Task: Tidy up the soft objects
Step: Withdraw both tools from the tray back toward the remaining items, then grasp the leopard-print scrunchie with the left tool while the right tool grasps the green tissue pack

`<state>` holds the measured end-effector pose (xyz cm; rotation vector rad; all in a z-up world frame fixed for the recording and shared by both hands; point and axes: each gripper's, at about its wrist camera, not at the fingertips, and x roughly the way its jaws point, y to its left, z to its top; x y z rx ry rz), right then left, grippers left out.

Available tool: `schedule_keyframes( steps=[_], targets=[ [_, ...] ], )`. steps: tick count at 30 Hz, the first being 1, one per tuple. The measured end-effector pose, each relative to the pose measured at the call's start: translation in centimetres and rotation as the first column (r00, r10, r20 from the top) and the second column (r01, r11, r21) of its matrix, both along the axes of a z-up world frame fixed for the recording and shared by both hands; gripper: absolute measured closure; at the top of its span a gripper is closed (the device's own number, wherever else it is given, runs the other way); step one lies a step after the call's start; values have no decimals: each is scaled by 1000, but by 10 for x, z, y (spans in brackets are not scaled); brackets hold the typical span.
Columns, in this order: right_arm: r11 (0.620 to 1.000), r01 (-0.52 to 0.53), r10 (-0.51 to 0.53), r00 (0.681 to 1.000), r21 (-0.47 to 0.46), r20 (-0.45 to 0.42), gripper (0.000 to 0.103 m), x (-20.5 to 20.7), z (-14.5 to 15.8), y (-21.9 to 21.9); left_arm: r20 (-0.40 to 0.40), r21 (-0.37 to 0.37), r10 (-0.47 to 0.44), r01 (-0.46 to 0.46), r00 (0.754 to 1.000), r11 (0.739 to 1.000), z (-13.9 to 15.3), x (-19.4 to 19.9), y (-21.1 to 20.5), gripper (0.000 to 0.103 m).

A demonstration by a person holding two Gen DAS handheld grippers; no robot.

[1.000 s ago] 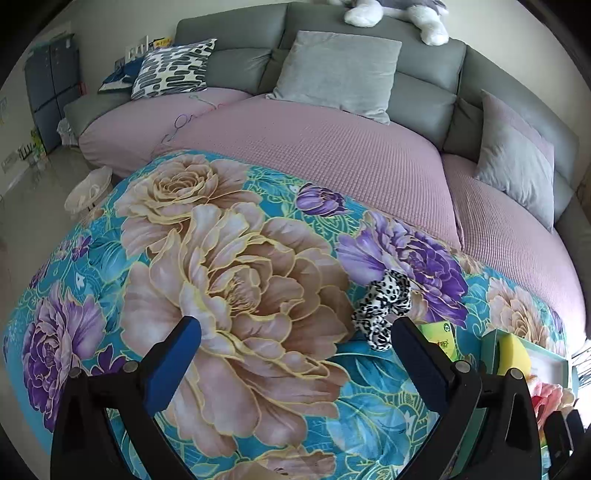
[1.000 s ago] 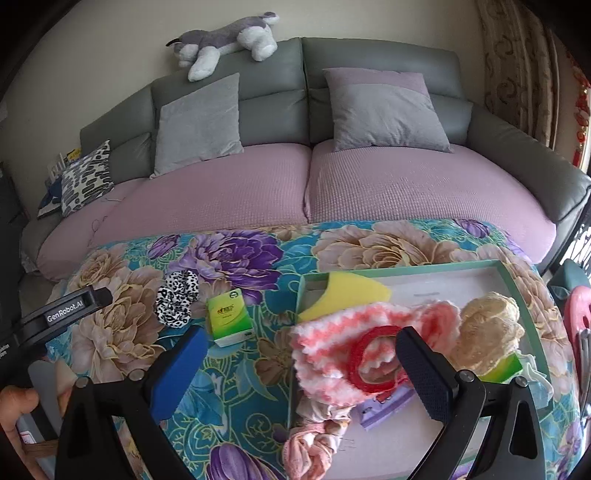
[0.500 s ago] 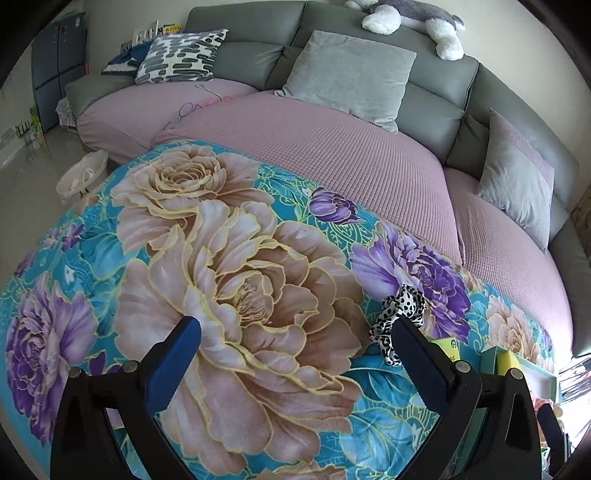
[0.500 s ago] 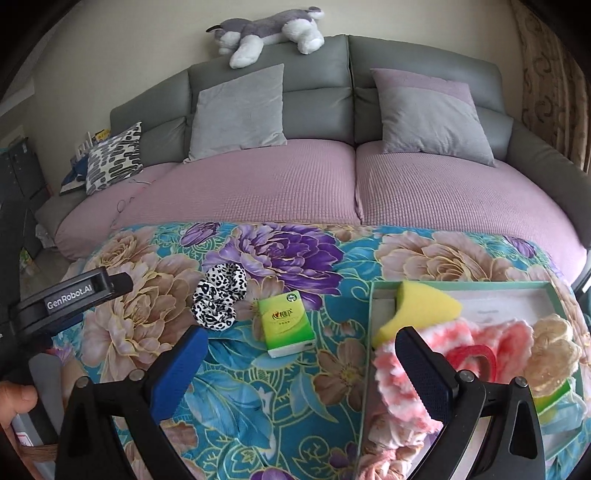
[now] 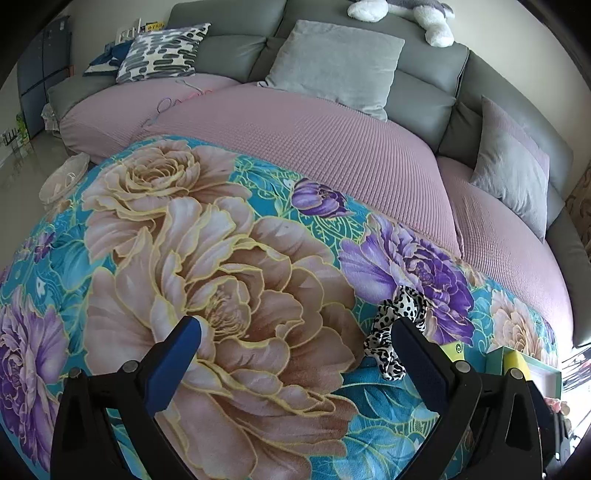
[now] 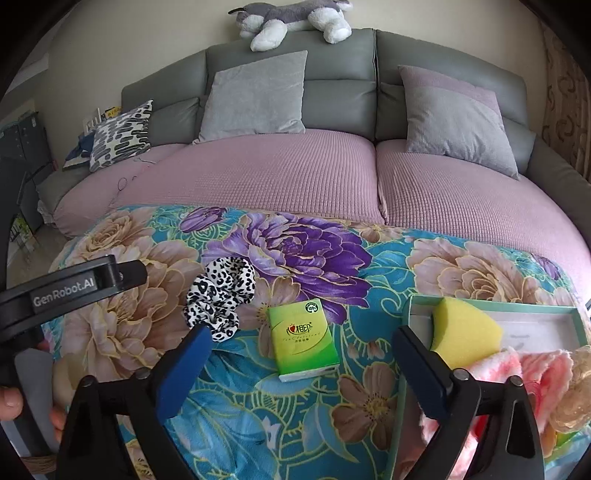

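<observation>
A black-and-white leopard scrunchie (image 6: pixel 221 295) lies on the floral cloth, also in the left wrist view (image 5: pixel 397 325) just by my right finger. A green tissue pack (image 6: pixel 303 341) lies to its right. A green tray (image 6: pixel 517 317) at the right holds a yellow sponge (image 6: pixel 465 334), pink knitted items (image 6: pixel 517 373) and a cream knitted piece (image 6: pixel 576 391). My right gripper (image 6: pixel 299 363) is open and empty, hovering over the tissue pack. My left gripper (image 5: pixel 295 350) is open and empty above the big peach flower; its body shows in the right wrist view (image 6: pixel 66 288).
A grey sofa with a pink cover (image 6: pixel 295 177) stands behind the table. Grey cushions (image 6: pixel 255 94), a patterned cushion (image 6: pixel 118 134) and a plush husky (image 6: pixel 295 18) sit on it. A white basket (image 5: pixel 62 177) stands on the floor at the left.
My right gripper has swung left from over the tray to over the tissue pack. My left gripper has drifted slightly left and back. Both stay open.
</observation>
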<state>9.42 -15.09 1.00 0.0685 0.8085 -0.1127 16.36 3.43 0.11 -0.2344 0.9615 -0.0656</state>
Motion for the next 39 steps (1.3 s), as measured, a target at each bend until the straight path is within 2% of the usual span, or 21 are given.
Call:
schedule_keyframes(
  steps=[3,10,15,17,19,21,23,25,27,29,33,39],
  targets=[
    [1000,3,-3,999,20,-36,16,8,-12,-4,-20,-23,-5,5,1000,1000,-6,5,-3,1],
    [998,6,0,996,65,-86,22,20,-33,-9,-37,-115,-43,38,998,993,-18,9,-18,1],
    [998,0,7,994,66,-114,27,25,-43,-7,-42,-116,-89,83,995,990,-25,10,-34,2],
    [998,3,5,993,65,-118,27,27,-45,-7,-51,-122,-103,96,993,988,-31,11,-39,15],
    [998,7,1,992,70,-123,31,29,-48,-9,-57,-132,-118,110,991,985,-35,13,-43,22],
    [997,14,-5,991,72,-131,33,31,-50,-10,-68,-137,-130,120,989,983,-39,14,-46,23],
    [997,17,-5,990,81,-138,36,32,-54,-11,-77,-142,-141,129,987,981,-44,15,-49,37],
    [996,19,-7,990,85,-141,42,33,-56,-12,-85,-159,-149,134,985,978,-47,17,-50,46],
    [996,19,-6,990,88,-141,44,34,-57,-13,-95,-168,-154,136,984,976,-49,18,-50,54],
    [995,20,-7,990,94,-139,47,34,-57,-14,-106,-172,-159,140,982,975,-51,19,-51,76],
    [993,22,-7,991,113,-131,48,33,-57,-17,-114,-212,-168,141,979,967,-54,19,-51,87],
    [993,17,-5,994,115,-108,49,27,-49,-15,-95,-212,-169,146,981,966,-48,17,-49,89]
  ],
)
